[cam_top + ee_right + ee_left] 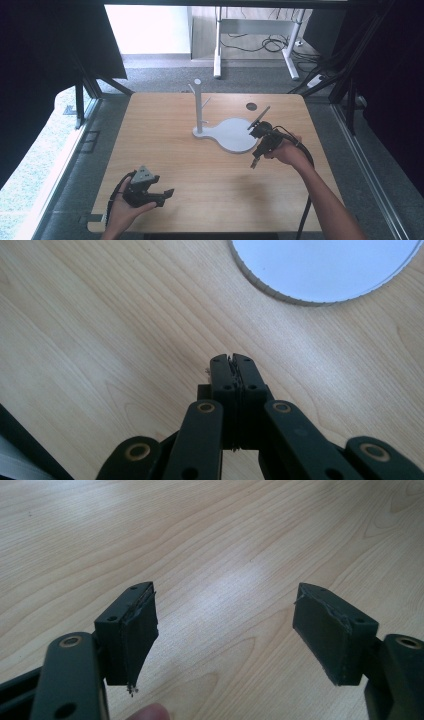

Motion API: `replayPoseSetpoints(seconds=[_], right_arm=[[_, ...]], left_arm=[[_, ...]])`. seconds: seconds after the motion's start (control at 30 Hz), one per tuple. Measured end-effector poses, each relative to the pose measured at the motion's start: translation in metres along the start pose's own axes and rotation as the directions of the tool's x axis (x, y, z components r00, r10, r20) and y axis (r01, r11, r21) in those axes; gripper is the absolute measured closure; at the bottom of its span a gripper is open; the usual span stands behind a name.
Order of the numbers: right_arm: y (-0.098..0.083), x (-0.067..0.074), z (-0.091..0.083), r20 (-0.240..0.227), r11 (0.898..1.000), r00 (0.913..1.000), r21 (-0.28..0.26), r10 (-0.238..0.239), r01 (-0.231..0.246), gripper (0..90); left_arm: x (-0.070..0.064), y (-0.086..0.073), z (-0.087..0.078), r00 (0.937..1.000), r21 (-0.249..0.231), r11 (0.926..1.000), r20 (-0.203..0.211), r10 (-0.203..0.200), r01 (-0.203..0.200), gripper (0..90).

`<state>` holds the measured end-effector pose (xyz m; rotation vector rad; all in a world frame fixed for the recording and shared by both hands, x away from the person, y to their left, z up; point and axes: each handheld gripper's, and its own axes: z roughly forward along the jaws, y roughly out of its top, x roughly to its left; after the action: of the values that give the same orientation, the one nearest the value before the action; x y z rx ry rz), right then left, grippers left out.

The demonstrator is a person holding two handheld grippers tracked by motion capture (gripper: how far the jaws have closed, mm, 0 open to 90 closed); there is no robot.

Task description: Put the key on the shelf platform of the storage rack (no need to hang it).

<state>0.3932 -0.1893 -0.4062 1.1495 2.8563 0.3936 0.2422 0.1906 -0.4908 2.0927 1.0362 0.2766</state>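
Observation:
A white stand with short pegs rises from a flat white base near the middle of the wooden table. My right gripper hangs just off the base's right rim, pointing down at the wood, jaws pressed together with nothing between them. In the right gripper view that gripper is over bare wood and the base's rim curves across the top. My left gripper rests near the front left of the table. In its own view the left gripper stands wide open over bare wood.
A small dark round hole sits in the table top behind the base. Black frame struts stand at the table's left and right sides. A desk's legs and cables lie on the floor beyond the far edge.

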Motion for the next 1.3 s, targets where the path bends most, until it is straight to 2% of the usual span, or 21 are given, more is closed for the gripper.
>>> replayPoseSetpoints(seconds=[0.53, 0.9, 1.3], right_arm=[[0.014, -0.011, 0.010, 0.008, 1.000, 0.9998, 0.017, 0.019, -0.019, 90.0], [0.029, -0.018, 0.014, 0.024, 0.999, 0.9992, 0.029, 0.033, -0.033, 90.0], [0.045, -0.023, 0.019, 0.021, 0.999, 0.9989, 0.031, 0.043, -0.044, 90.0]], left_arm=[[0.001, -0.001, 0.000, 1.0000, -0.001, 1.0000, -0.003, -0.005, 0.005, 26.1], [0.003, -0.001, -0.001, 1.0000, -0.003, 1.0000, -0.004, -0.005, 0.005, 26.1], [0.005, -0.001, -0.003, 0.9999, -0.009, 0.9999, -0.008, -0.010, 0.010, 26.1]])
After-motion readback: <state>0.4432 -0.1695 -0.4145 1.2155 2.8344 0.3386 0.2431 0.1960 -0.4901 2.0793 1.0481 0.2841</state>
